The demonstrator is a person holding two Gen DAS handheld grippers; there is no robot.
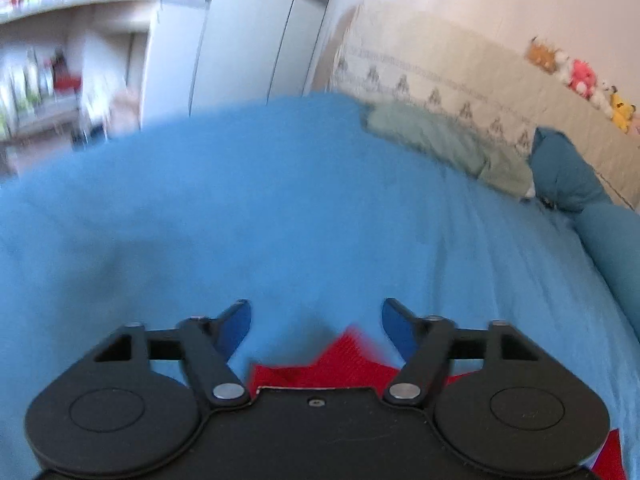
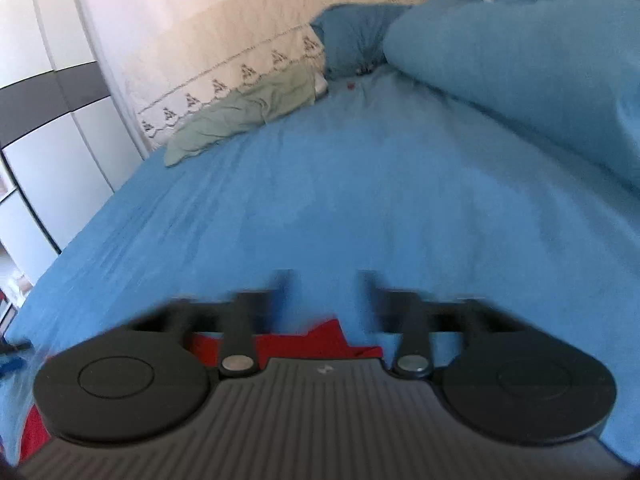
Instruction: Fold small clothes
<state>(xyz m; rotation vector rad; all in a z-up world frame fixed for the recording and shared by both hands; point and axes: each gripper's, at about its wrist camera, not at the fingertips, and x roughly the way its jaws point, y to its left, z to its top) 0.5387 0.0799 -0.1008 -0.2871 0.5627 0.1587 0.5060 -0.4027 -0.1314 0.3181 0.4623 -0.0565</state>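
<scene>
We see a bed covered by a blue sheet, with a crumpled pale green cloth lying at its far edge by the embroidered cream headboard cover. Plush toys sit along its top. A white wardrobe stands behind, beside blurred shelves.
</scene>
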